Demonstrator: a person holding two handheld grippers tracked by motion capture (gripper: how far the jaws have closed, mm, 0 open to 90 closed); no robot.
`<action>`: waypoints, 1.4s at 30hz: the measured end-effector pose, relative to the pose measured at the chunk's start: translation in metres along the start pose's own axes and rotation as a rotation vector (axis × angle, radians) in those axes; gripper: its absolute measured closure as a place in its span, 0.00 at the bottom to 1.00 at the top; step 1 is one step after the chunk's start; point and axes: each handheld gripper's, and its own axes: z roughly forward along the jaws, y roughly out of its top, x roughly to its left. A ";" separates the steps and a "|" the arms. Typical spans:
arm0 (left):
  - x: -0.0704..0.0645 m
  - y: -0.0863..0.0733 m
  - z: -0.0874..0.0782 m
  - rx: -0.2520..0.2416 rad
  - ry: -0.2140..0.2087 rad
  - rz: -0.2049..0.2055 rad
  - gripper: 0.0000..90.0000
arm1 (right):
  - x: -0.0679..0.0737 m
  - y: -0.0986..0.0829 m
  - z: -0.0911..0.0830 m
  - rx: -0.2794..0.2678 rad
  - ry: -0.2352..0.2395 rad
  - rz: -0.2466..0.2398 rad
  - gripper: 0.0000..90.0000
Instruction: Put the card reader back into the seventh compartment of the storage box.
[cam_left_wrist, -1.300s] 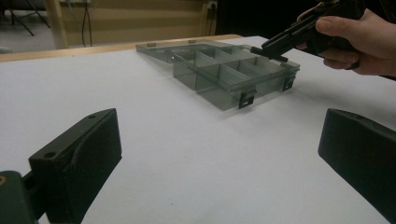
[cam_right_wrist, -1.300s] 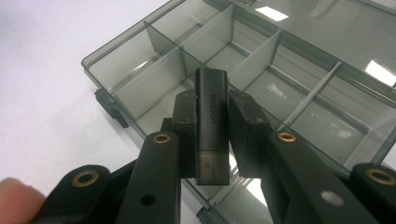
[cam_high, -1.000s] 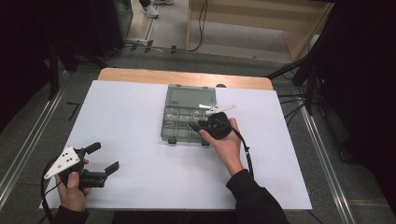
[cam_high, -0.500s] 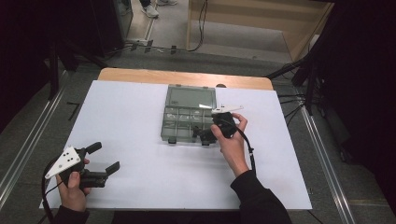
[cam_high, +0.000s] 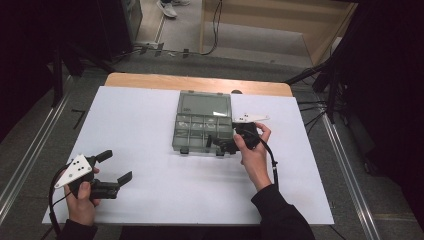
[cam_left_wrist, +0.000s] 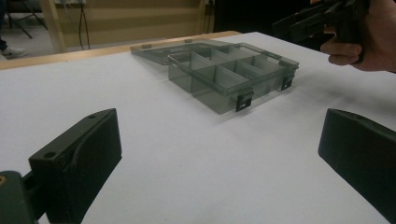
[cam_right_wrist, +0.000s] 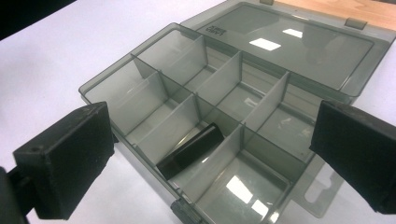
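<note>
A smoky clear compartment box (cam_high: 202, 127) lies open at the table's middle, its lid flat behind it. In the right gripper view a short black cylinder (cam_right_wrist: 191, 150) lies slanted in a front-row compartment of the box (cam_right_wrist: 154, 88). My right gripper (cam_high: 221, 145) hovers open over the box's near right corner, and its jaws (cam_right_wrist: 219, 144) stand wide apart above the black piece without touching it. My left gripper (cam_high: 117, 165) rests open near the table's front left, far from the box (cam_left_wrist: 229, 77), with nothing between its jaws (cam_left_wrist: 224, 149).
White sheet (cam_high: 150, 125) covers the table; a wooden strip (cam_high: 150, 80) shows along the far edge. The other hand with the right gripper (cam_left_wrist: 322, 18) appears at the top right of the left gripper view. Metal rails (cam_high: 345, 165) run down both table sides.
My right hand has drawn slightly back toward the box's near edge and rolled so its grey plate faces up. The left gripper has stayed put.
</note>
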 end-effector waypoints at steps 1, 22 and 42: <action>-0.001 0.001 0.001 0.003 0.002 0.007 0.00 | -0.001 0.000 -0.001 0.000 0.000 -0.002 0.00; -0.008 0.025 0.032 0.010 -0.051 -0.026 0.00 | -0.015 -0.008 -0.022 -0.053 0.016 0.030 0.00; -0.002 0.049 0.071 0.030 -0.081 -0.033 0.00 | -0.032 -0.013 -0.035 -0.088 0.014 0.065 0.00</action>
